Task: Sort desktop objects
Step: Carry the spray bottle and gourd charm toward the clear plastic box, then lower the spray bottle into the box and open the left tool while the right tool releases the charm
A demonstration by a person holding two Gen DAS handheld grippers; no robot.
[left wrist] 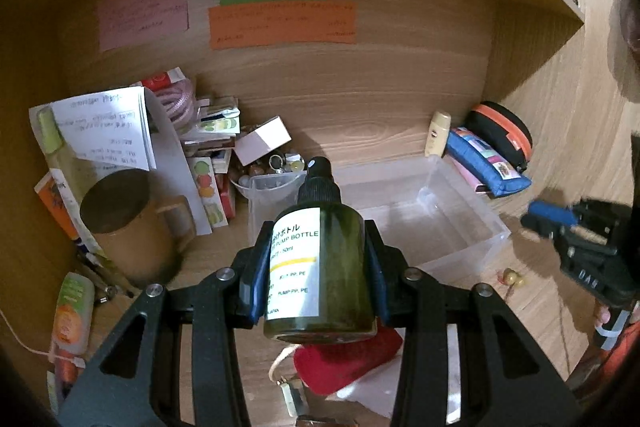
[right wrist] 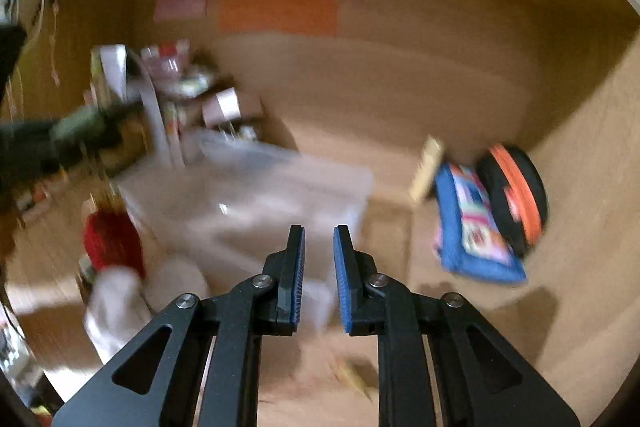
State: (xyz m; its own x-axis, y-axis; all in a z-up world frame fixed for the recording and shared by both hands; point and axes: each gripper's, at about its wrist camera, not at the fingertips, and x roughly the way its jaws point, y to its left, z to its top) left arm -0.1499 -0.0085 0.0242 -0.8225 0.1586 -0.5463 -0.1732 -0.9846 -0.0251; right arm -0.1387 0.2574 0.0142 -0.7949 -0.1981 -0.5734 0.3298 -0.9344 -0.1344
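Left tongs point(left wrist: 316, 267) clamping green pump bottle point(left wrist: 324, 267)

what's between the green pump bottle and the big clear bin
Nothing visible. The left gripper holds the pump bottle just in front of the clear bin, whose top is open; the small clear cup sits left of it.

Your left tool point(left wrist: 318, 247) has matt black arms with blue ribbed pads, pressed on a glossy dark-green plastic pump bottle point(left wrist: 320, 267) with a smooth paper label. You're over a bench point(left wrist: 400, 99) of matt wood grain; the clear plastic bin point(left wrist: 420, 211) shines, and the red pouch point(left wrist: 348, 363) looks like soft cloth.
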